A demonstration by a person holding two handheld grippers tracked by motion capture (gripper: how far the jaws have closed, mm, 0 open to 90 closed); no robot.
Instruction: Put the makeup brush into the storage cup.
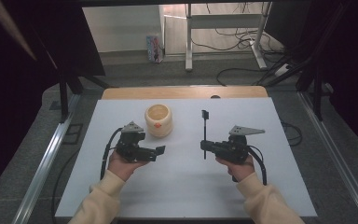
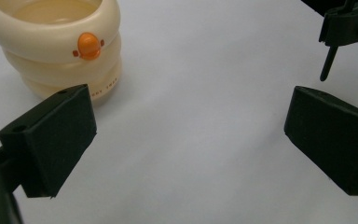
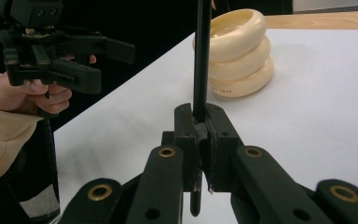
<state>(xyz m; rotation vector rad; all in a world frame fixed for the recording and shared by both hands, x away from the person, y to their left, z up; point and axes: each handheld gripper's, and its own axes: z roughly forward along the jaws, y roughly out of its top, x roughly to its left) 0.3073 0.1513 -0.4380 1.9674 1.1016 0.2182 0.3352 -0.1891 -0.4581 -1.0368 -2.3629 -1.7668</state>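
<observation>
Right gripper view: the right gripper [image 3: 203, 154] has its jaws pinched tight on a thin black stick [image 3: 201, 56], which rises upright between the pads and whose lower end pokes out beneath them. Beyond it stands a cream ringed pot [image 3: 240, 56] on the white table [image 3: 326, 116], its open mouth facing up. In the high view the stick [image 1: 204, 133] reaches from the right gripper [image 1: 207, 146] towards the far edge of the table, ending in a small flat head, well apart from the pot [image 1: 158, 120]. The left gripper [image 1: 157, 152], held just off the near side of the pot, has its jaws spread wide with nothing between them; the left gripper view shows the pot [image 2: 58, 46], marked with an orange button, just beyond one pad.

The step in hand appears to be getting the stick into the pot. To do it well, the right hand would likely need to carry the stick across above the rim, point its end down over the opening and lower it before letting go. The open left gripper could steady the pot's wall, since a light pot may tip if the stick catches the rim.
</observation>
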